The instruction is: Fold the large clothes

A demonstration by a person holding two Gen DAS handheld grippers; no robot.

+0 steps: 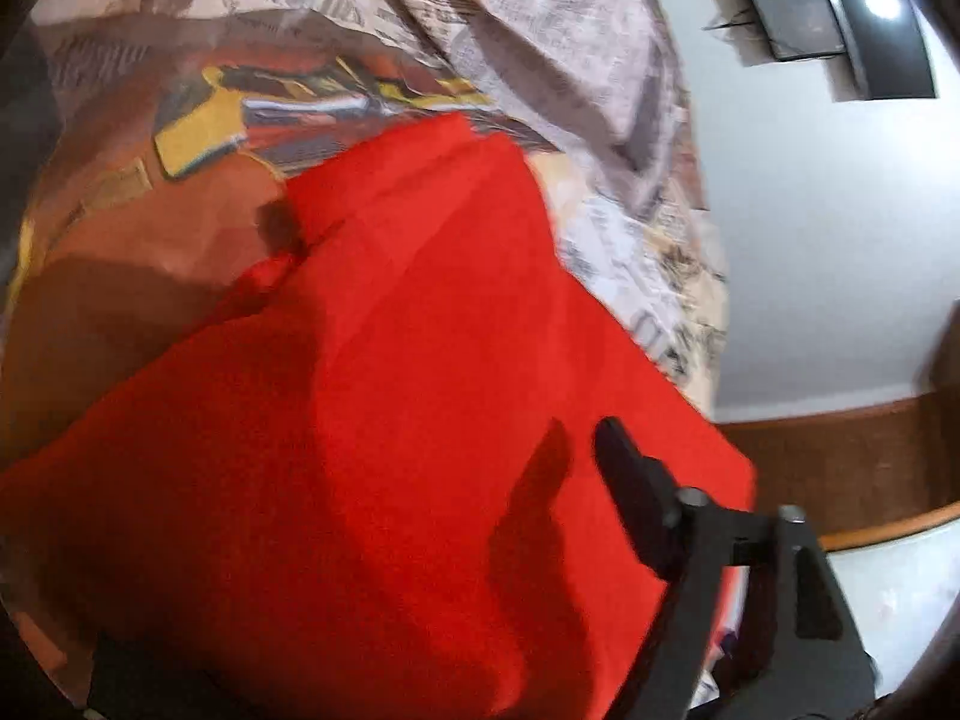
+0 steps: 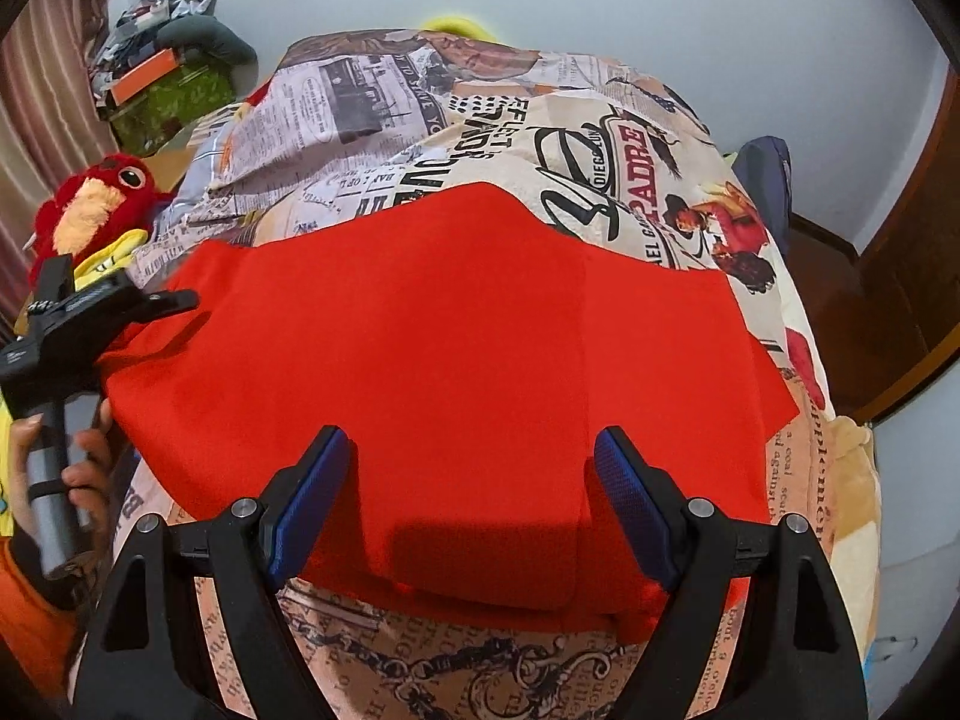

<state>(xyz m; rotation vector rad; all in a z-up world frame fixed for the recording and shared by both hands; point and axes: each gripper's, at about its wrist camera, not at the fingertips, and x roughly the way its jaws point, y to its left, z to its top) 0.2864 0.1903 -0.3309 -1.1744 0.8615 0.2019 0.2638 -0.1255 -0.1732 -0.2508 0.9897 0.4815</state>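
The right hand-held gripper [image 2: 471, 504] hangs released, its blue pads [image 2: 312, 504] spread wide with nothing between them, just above the near hem of the red garment [image 2: 456, 360]. That garment lies spread and already part-folded on the bed, with a doubled panel showing along its near edge at about 6 o'clock in the right wrist view. Under it lies the printed bedspread [image 2: 456, 138], covered in newspaper and poster motifs.

At 9 o'clock the left hand-held gripper [image 2: 180, 303] reaches to the garment's left edge, held by a hand [image 2: 72, 462] on its grey handle. Whether it is clenched on cloth cannot be told: its own view is blurred, shows only one dark finger [image 1: 630, 480] over the red cloth, and the tips are too small to read from the other side.

Farther out at 10 o'clock sits a red plush toy [image 2: 102, 204].

The step in hand looks like taking the left side for another fold. Next, the left tips likely need a firm pinch on the edge, then a carry across toward 3 o'clock, while the right one steadies the hem.
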